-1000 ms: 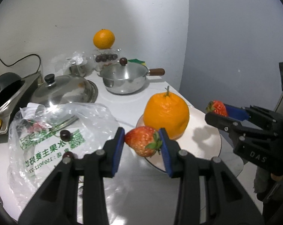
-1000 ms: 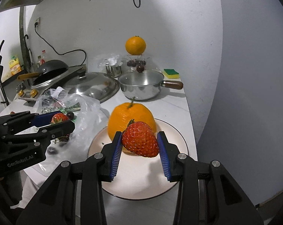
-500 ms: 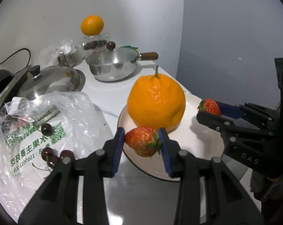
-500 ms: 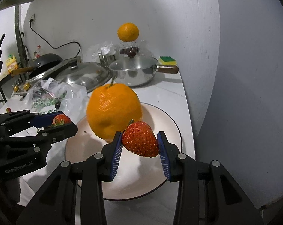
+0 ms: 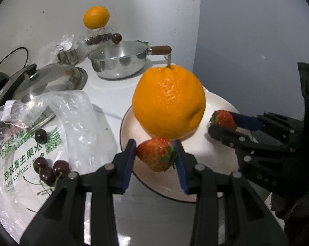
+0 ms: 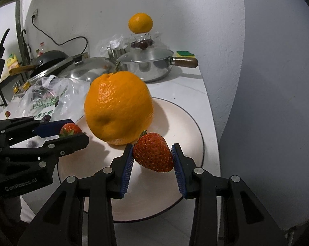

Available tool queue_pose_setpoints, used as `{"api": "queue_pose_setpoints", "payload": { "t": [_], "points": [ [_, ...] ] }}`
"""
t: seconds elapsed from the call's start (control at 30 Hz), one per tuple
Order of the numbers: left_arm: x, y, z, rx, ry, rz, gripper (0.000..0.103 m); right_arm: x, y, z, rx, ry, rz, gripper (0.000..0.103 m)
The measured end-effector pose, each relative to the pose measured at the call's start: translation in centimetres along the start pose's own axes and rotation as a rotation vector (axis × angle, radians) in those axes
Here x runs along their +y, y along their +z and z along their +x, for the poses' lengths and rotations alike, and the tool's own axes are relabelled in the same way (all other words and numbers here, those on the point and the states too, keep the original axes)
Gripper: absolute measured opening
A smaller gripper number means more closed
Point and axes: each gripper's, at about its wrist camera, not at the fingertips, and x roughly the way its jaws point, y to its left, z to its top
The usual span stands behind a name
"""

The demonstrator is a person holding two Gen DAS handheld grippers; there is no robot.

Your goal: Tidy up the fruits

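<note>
While each set of tongs carries a berry, nothing but the large orange point(image 6: 119, 107) sits on the plate point(image 6: 181, 119) so far: left gripper point(image 5: 156, 155) is clamped on a strawberry point(image 5: 155, 156) over the plate's near-left rim, right gripper point(image 6: 152, 155) clamped on a second strawberry point(image 6: 153, 152) over the plate's near-right part, both berries apparently clear of the surface, though contact underneath cannot be told. Judged progress: early-middle; orange placed, two strawberries about to be set down. Left to sort: loose cherries point(image 5: 49, 169) on the plastic bag point(image 5: 72, 112) left of the left tongs, and a smaller orange point(image 5: 96, 17) perched on a glass stand far ahead, with more cherries under it. Open room: bare plate ahead-right of the right tongs and between the two tongs in front of the orange. Tight spots: orange stands just ahead of both berries, almost touching them in view; counter edge drops off close to the plate's right rim; lidded saucepan point(image 6: 148, 66) and a big pan lid point(image 5: 50, 78) well ahead, not in the way.
</note>
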Motion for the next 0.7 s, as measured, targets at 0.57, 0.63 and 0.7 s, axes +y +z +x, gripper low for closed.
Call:
{"api": "queue_pose_setpoints", "payload": {
  "t": [0.57,0.63,0.7],
  "points": [
    [0.38,-0.13,0.77,0.021,-0.031,-0.004,0.041,0.59,-0.07,0.92,0.033,-0.021,-0.021,0.040],
    [0.34,-0.09,0.72,0.017,-0.037,-0.006,0.041,0.63,-0.04,0.96,0.035,-0.024,-0.023,0.040],
    [0.32,-0.03,0.51,0.011,-0.040,-0.008,0.042,0.63,-0.03,0.94,0.038,-0.027,-0.022,0.040]
  ]
}}
